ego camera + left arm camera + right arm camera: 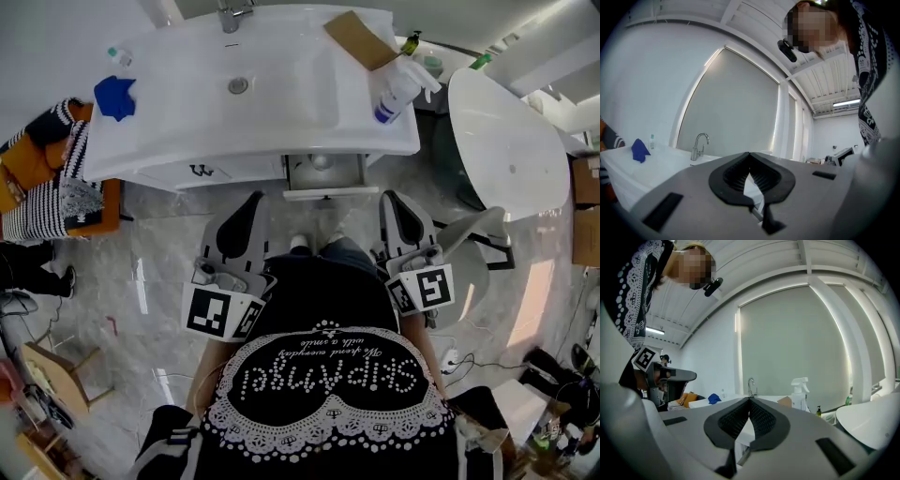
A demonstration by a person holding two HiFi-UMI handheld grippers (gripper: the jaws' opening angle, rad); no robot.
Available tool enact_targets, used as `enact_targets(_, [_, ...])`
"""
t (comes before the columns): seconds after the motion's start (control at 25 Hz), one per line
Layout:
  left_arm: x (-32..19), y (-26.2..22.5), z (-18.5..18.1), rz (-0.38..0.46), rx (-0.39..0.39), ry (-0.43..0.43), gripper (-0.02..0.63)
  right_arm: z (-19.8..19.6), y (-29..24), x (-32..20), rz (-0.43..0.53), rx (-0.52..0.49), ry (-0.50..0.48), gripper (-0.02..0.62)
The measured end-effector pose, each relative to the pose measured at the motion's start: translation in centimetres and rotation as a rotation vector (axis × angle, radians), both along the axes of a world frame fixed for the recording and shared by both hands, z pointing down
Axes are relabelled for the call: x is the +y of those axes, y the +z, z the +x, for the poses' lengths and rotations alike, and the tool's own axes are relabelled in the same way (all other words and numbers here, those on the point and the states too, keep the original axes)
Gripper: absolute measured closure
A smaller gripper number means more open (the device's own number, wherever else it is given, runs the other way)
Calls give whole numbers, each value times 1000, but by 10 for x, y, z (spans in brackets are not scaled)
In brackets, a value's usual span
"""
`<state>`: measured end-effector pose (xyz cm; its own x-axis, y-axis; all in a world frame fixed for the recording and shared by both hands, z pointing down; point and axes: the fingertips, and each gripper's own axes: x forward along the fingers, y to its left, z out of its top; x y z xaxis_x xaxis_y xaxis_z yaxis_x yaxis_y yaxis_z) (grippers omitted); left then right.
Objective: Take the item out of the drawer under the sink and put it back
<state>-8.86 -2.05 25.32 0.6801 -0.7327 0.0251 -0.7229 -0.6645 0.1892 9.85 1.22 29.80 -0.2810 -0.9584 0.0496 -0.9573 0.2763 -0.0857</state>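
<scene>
The left claw (249, 204) was clenched with nothing in it; in its own view the ribbed pads met at the tips, with only a slit of white between them lower down. The right claw (392, 201) was clenched and empty too. Both hung low, close to the person's body, and pointed at the drawer (323, 191), left and right of it and well apart from it.

The drawer stood pulled out under the sink (239, 85). A small pale round item (321, 161) seemed to lie inside; what it was could not be told. On the surface around the sink sat a blue cloth (114, 97) at the left and a spray bottle (397, 90) at the right.

With the drawer out, the item in it and neither claw holding anything, this looked like a pause between steps: either just ahead of the take-out or just after the put-back. If the first, the next move called for one claw to release, dip into the narrow drawer and close on the item without catching the drawer's front. If the second, only pushing the drawer shut remained.
</scene>
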Motion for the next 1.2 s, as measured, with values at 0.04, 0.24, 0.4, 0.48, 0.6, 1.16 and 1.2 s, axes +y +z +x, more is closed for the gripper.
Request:
enact_targets(0.04, [2,0,0,5,-7,5,603,-1,1,2,-1,3,-5,577])
enact_targets(0.24, [9,2,-2,4,-19,23,603,-14,8,9,-18,-10,-41,577])
enact_targets(0.4, [13,4,-3,2,-25,23,603,-24,7,14,-27,-21,-77,575])
enact_targets(0.48, [13,4,-3,4,-20,23,603,-25,8,14,-32,-19,-88,575])
enact_targets(0.6, [13,3,-3,8,-19,22,603,-27,8,14,-23,-20,-99,575])
enact_targets(1.16, [14,2,-6,15,-23,-5,603,-31,17,14,-45,10,-122,575])
enact_targets(1.2, [13,2,-6,14,-23,-7,603,-30,17,13,-41,16,-119,575])
